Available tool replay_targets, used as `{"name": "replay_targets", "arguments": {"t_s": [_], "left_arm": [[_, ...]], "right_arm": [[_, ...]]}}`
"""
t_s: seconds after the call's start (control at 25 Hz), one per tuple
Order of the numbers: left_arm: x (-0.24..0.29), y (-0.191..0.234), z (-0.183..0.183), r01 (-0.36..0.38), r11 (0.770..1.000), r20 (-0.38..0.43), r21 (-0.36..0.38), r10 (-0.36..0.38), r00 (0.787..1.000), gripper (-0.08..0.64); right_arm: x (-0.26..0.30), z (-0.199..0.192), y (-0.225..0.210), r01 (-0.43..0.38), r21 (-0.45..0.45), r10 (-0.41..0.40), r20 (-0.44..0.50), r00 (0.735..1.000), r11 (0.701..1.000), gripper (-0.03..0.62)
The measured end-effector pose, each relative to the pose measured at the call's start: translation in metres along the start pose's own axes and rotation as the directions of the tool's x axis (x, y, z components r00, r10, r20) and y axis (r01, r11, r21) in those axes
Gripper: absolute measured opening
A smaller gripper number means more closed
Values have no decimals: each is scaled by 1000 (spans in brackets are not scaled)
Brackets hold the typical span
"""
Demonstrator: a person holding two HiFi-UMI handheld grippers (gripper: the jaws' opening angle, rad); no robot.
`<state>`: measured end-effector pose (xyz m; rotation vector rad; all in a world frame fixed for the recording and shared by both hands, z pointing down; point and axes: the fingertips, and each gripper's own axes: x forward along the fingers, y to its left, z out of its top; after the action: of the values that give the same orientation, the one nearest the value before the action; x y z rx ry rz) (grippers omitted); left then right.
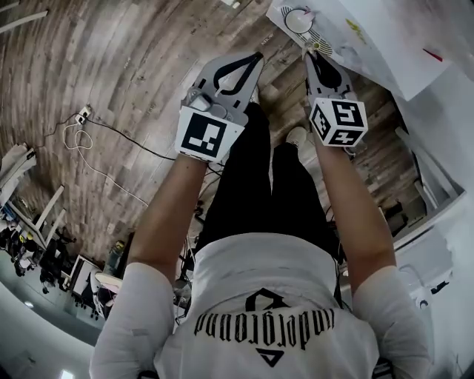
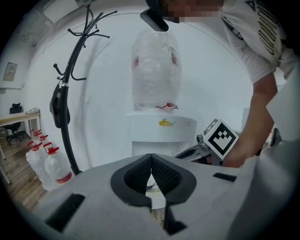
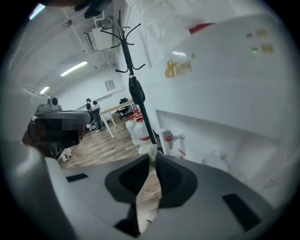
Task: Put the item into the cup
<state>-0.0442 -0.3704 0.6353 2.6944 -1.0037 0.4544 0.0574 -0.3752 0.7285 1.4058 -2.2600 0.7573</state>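
Left gripper [image 1: 255, 58] idle, jaws together on nothing. Cup [image 1: 299, 20] sat on the dispenser [image 1: 370, 29], just ahead of the right gripper [image 1: 317, 53]. Its narrow jaws seemed to pinch a thin pale item [image 3: 151, 151], though the view was poor. I judged it best to centre the tips over the rim, lower them, then release.

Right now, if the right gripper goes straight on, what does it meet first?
Probably the water dispenser, at its recess around the red-marked tap, which shows just past the right gripper's fingers. Depth is unclear there.
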Motion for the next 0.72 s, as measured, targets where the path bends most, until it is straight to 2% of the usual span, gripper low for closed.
{"name": "replay_targets", "arguments": {"t_s": [0.2, 0.36, 0.72], "left_arm": [[23, 21, -47, 0, 1000, -32, 6, 0, 999, 9], [35, 32, -69, 11, 1000, -42, -8, -11, 999, 9], [58, 42, -79, 22, 999, -38, -35, -23, 999, 9]], "right_arm": [[45, -28, -21, 56, 47, -55, -32, 998, 997, 54], [74, -38, -32, 84, 65, -81, -45, 996, 994, 56], [107, -57, -57, 124, 116, -116, -72, 991, 986, 64]]}}
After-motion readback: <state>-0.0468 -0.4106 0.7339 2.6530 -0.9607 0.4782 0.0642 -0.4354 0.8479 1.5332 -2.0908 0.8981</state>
